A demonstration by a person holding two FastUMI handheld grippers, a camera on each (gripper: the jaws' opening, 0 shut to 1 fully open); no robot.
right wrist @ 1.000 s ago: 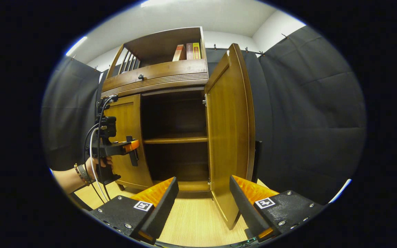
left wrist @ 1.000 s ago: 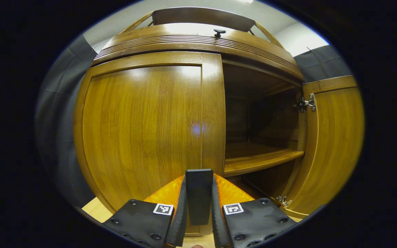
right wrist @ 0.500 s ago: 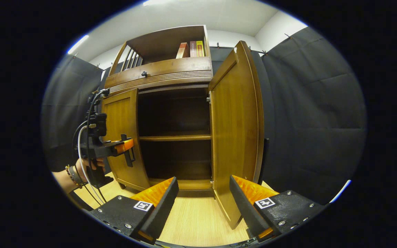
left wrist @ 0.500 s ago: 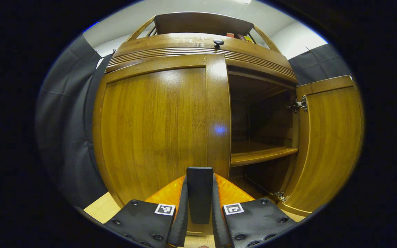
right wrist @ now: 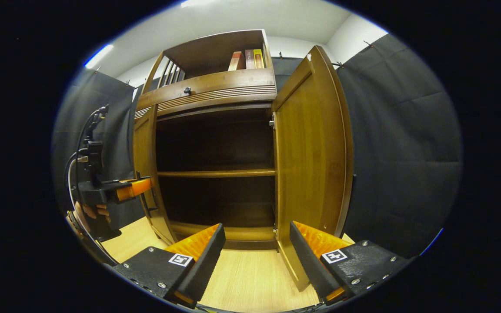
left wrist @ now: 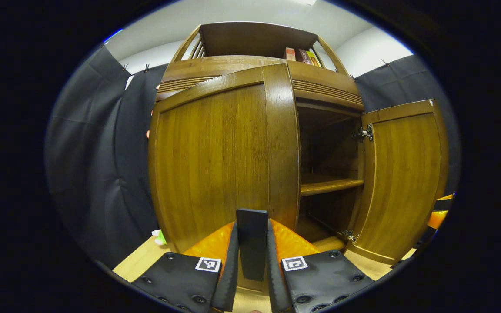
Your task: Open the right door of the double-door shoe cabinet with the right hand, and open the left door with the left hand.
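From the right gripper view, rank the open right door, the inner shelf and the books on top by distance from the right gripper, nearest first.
1. Right door: swung out toward the right gripper, its lower edge close by the fingers.
2. Inner shelf: deeper, inside the cabinet, at mid height.
3. Books: farthest, high in the top compartment.

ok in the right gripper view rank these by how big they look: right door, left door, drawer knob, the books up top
1. right door, swung open and near the camera
2. left door, seen nearly edge-on, so it looks narrow
3. books
4. drawer knob
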